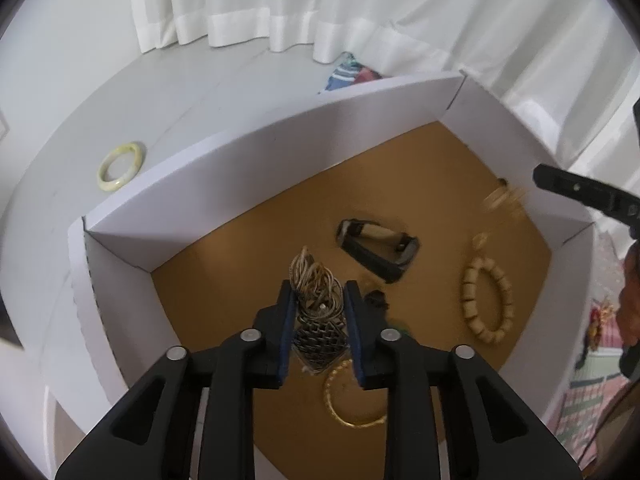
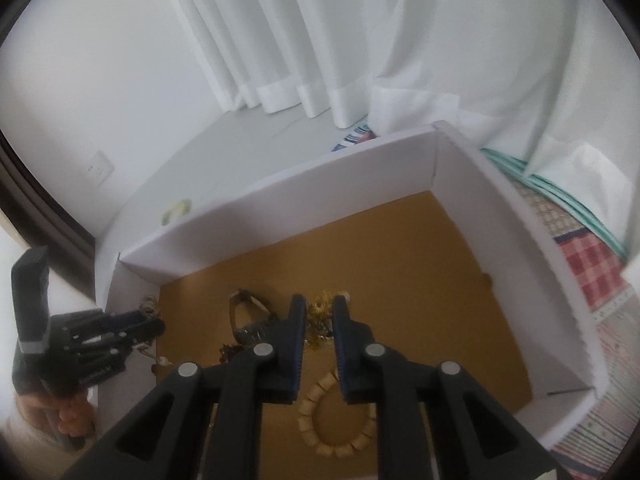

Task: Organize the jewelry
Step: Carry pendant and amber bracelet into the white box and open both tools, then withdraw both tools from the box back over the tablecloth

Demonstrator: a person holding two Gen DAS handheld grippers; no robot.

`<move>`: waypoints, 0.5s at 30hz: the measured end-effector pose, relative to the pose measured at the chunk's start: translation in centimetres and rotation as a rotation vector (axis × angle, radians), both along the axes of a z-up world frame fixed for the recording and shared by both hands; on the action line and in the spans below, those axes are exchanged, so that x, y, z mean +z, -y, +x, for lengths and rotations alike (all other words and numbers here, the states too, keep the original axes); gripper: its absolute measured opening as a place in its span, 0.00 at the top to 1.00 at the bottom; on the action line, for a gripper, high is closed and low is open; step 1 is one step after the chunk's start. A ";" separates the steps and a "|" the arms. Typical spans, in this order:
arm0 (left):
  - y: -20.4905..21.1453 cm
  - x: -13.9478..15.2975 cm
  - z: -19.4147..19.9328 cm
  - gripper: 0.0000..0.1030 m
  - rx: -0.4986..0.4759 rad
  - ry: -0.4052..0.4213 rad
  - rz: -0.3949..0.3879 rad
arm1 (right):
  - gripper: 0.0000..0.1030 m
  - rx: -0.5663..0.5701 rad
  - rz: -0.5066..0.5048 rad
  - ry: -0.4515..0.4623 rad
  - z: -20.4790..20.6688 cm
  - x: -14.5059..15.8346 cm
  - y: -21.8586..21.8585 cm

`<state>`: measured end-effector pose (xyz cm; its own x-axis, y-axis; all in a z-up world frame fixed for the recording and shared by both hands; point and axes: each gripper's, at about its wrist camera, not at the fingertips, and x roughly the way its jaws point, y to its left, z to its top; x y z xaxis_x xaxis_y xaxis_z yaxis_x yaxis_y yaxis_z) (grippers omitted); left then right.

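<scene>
Left gripper (image 1: pixel 320 304): narrow, necklace (image 1: pixel 318 316) between pads, grip unclear.
Right gripper (image 2: pixel 320 320): narrow, over gold cluster (image 2: pixel 320 312).
Left view only: gold bangle (image 1: pixel 352 400).
Pose: both angled down into box (image 1: pixel 224 176).

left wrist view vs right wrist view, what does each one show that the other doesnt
Only the left wrist view shows the gold bangle on the box floor and the chain necklace between the left gripper fingers.

Only the right wrist view shows the wall socket and the gold tangle between the right gripper fingers.

Both show the white box, the beaded bracelet, the watch, the white curtain, and the pale green bangle outside the box.
</scene>
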<state>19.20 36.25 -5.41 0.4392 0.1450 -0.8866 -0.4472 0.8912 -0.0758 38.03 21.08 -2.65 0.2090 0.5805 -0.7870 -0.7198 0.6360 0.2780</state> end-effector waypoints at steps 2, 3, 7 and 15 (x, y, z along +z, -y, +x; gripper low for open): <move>-0.2 -0.1 0.0 0.59 0.010 -0.003 0.016 | 0.61 -0.024 0.013 0.003 0.1 0.2 0.0; -0.2 0.0 -0.1 0.54 0.015 0.001 0.020 | 0.61 -0.034 0.023 0.014 0.0 0.5 0.2; 1.1 1.7 -1.6 0.40 0.007 0.033 0.047 | 0.61 -0.053 0.019 0.106 -1.7 2.2 1.5; 9.4 6.6 -6.7 0.16 -0.126 0.185 0.100 | 0.37 -0.087 -0.024 0.234 -10.3 3.5 9.4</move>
